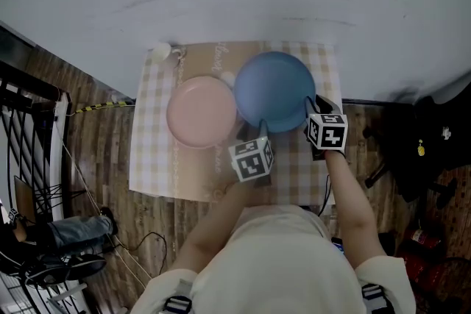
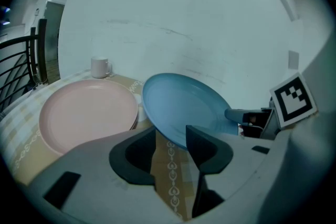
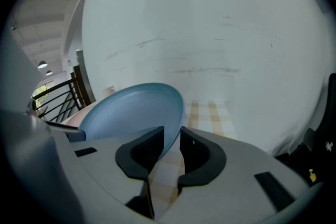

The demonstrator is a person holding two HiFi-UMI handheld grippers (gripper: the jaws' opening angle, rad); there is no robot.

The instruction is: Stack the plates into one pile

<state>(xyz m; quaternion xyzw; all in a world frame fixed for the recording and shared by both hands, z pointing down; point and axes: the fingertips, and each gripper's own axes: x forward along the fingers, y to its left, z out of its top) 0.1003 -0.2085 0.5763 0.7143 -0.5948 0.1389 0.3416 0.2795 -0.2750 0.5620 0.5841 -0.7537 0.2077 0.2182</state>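
Well, the round blue plastic plate (image 1: 274, 88) is held tilted, raised off the desk (image 1: 151, 158), which is covered by a beige checked cloth. The right tongs (image 3: 171, 134) are clamped on its near right rim. The left tongs (image 2: 170, 136) stand apart with the near rim between them and cloth showing beside it. Just left of it the round pink plate (image 1: 200, 112) lies flat, and seen from above their edges overlap. A white mug (image 2: 100, 67) stands at the far left corner, behind the pink plate. A black railing (image 1: 26, 114) flanks the desk's left, and dark gear (image 1: 416, 136) sits on the wooden floor (image 1: 103, 151) to the right.
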